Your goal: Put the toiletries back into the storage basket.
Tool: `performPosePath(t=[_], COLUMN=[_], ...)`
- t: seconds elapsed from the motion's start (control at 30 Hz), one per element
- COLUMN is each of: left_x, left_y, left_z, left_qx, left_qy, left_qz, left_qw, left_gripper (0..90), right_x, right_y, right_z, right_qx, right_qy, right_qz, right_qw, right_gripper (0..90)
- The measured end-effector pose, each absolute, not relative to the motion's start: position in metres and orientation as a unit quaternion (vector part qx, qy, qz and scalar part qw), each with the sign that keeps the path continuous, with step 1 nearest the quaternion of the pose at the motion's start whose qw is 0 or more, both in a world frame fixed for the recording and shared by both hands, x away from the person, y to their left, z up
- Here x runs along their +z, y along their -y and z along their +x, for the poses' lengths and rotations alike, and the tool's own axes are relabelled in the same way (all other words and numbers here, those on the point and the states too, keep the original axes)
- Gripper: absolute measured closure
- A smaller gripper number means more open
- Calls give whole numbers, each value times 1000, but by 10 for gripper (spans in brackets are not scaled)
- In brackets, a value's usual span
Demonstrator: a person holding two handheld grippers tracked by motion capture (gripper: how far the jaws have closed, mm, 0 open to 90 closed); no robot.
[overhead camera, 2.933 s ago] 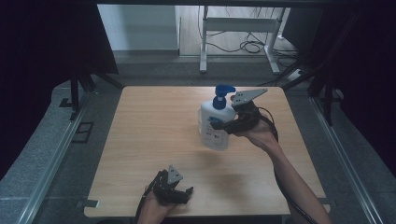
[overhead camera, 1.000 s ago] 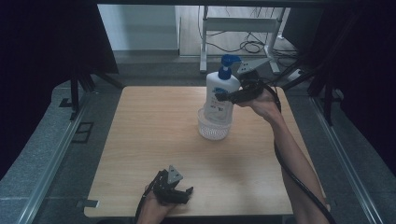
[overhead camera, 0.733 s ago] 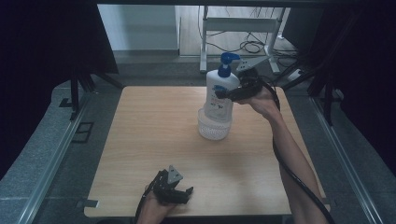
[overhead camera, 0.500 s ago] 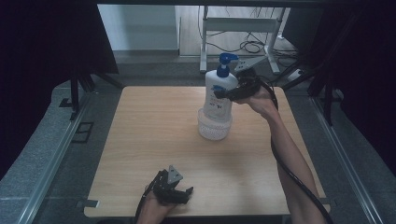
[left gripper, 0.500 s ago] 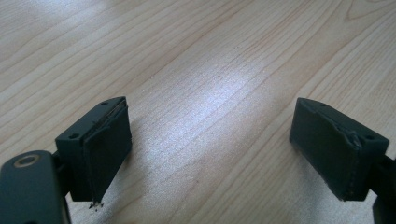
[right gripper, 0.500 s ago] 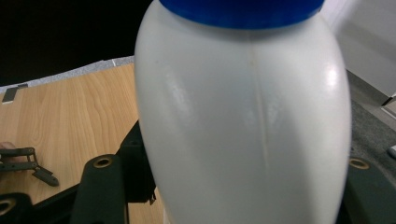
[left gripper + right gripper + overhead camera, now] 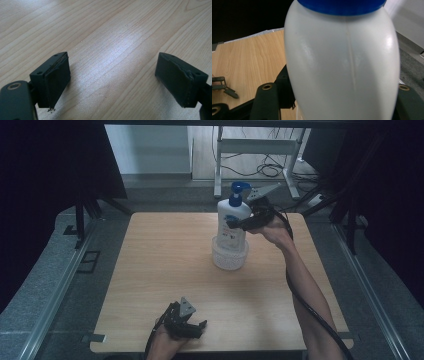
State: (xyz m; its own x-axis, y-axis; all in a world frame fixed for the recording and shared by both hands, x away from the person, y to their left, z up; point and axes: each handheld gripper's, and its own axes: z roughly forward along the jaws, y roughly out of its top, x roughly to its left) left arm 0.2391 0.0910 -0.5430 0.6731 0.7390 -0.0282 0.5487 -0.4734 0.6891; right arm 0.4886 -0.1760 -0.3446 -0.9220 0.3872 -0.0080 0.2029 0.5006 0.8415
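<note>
A white pump bottle (image 7: pixel 233 222) with a blue pump head stands upright, its base inside a small round white basket (image 7: pixel 230 257) at the table's far middle. My right gripper (image 7: pixel 238 224) is shut on the bottle's upper body from the right; in the right gripper view the bottle (image 7: pixel 344 62) sits close between the black jaws. My left gripper (image 7: pixel 192 329) rests open at the table's near edge, and in the left gripper view its pads (image 7: pixel 56 80) stand wide apart over bare wood with nothing between them.
The wooden table (image 7: pixel 165 270) has grey floor and metal rails on both sides. Behind the far edge stand a white frame (image 7: pixel 260 150) and loose cables. The right forearm (image 7: pixel 305 290) crosses the table's right half.
The right gripper lifted the bottle off the table, carried it back and lowered it into the basket. The left gripper has stayed put.
</note>
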Motion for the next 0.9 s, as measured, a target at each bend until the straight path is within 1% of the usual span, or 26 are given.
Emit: performPosePath(t=[0.9], left_x=[-543], left_y=[-91], left_z=[239], left_qx=[137], left_qy=[-380], left_qz=[848], left_qw=[344], left_gripper=[124], right_x=[-388], right_y=[173], right_z=[490], right_qx=[461], right_qy=[-865], right_qz=[173], right_qw=[90], right_gripper=[378])
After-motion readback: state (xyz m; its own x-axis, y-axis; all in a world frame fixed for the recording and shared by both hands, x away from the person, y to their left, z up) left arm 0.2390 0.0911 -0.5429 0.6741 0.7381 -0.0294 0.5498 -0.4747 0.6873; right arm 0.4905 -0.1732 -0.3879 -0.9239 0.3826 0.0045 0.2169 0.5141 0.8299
